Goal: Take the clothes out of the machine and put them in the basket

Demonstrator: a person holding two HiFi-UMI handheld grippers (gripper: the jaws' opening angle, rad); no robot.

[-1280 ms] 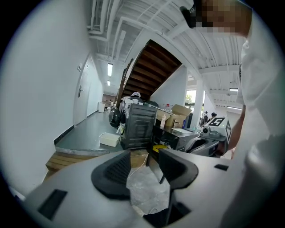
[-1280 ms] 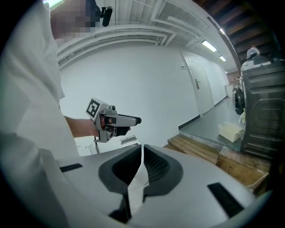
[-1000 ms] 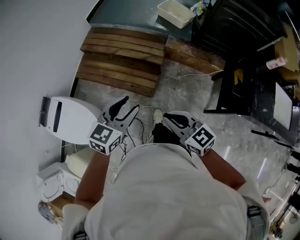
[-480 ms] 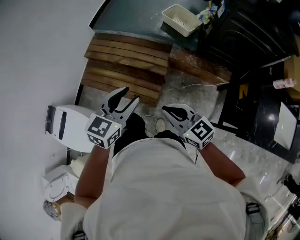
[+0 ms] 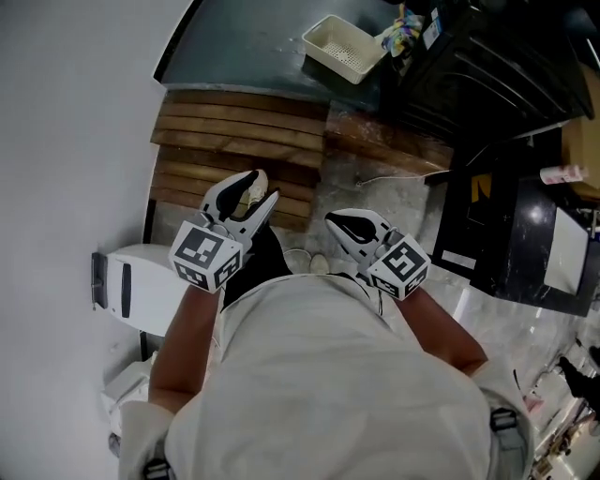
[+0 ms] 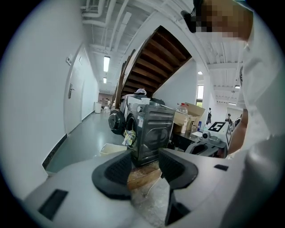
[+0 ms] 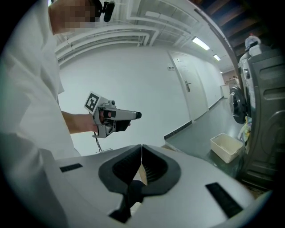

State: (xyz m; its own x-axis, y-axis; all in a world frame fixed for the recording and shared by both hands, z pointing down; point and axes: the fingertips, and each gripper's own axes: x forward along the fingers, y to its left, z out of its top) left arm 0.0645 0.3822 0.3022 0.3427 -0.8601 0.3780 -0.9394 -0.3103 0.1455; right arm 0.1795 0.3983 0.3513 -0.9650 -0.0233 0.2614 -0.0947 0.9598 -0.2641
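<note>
Clothes (image 5: 403,19) were hanging out of the machine (image 5: 487,61), well ahead of both grippers, w/ the basket (image 5: 339,47) on the floor just beside them. Left gripper (image 6: 144,165) had its jaws apart, nothing btwn them, just the machine far off thru the gap. Right gripper (image 7: 141,153) was clenched, tips touching, empty. Head view showed wooden slats (image 5: 239,141) below the grippers. Right gripper view didn't, but it caught the left gripper side-on vs a white wall (image 7: 133,71).

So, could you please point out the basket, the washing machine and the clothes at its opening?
basket (image 5: 342,47), head view, its bare inside.
washing machine (image 6: 153,127), left gripper view, its dark side panel.
clothes (image 6: 129,137), left gripper view, bundle hanging from the opening.
</note>
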